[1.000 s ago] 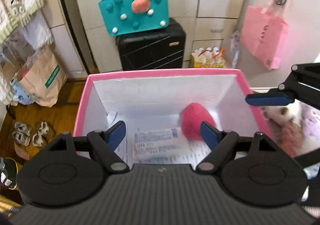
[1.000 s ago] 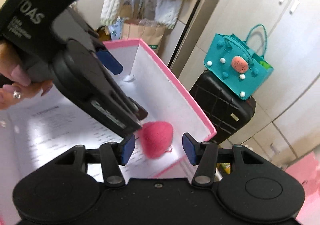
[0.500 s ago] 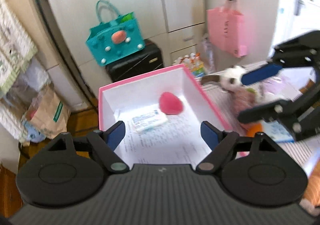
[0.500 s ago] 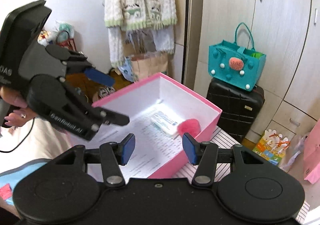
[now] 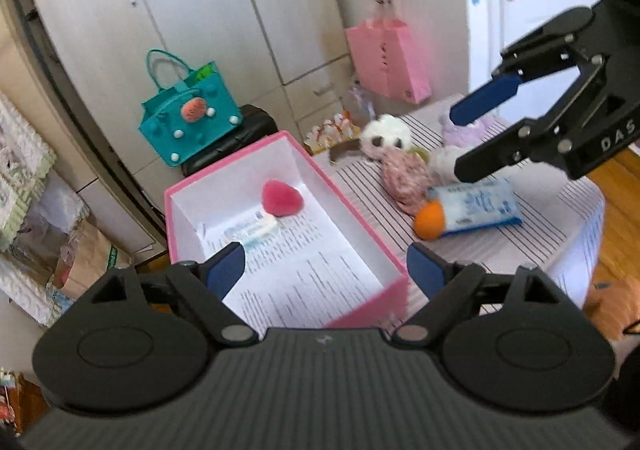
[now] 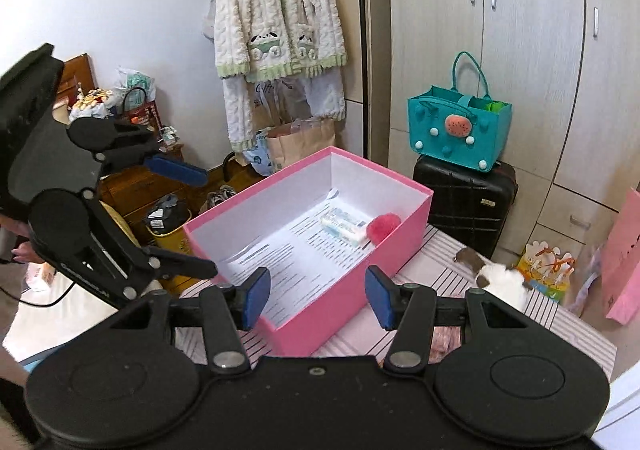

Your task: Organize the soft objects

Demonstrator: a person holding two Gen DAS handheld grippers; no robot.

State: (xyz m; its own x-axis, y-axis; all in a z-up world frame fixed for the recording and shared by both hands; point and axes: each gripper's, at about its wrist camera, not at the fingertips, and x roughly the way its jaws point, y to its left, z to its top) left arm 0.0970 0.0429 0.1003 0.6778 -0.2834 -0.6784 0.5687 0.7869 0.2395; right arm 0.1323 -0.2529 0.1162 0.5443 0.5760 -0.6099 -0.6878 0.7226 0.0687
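A pink box (image 5: 362, 238) (image 6: 348, 284) with white walls stands on the striped table. Inside it lie a pink fluffy ball (image 5: 280, 199) (image 6: 382, 226) and a white tissue pack (image 5: 252, 228) (image 6: 344, 227). My left gripper (image 5: 324, 274) is open and empty above the box's near end; it also shows in the right wrist view (image 6: 192, 218). My right gripper (image 6: 316, 298) is open and empty, and in the left wrist view (image 5: 476, 134) it hangs over a pile of soft things: a panda plush (image 5: 384, 136), a pink knitted item (image 5: 404, 178), an orange ball (image 5: 428, 224) and a blue pack (image 5: 476, 206).
A teal felt bag (image 6: 458, 130) sits on a black suitcase (image 6: 464, 198) behind the table. A pink paper bag (image 5: 388, 58) hangs on the wall. A knitted cardigan (image 6: 276, 22) hangs at the left. The striped table (image 5: 520, 238) drops off at the right.
Both grippers have pulled back and up from the box, still open. The left view has swung right, and the pile of soft things on the table has come into sight.
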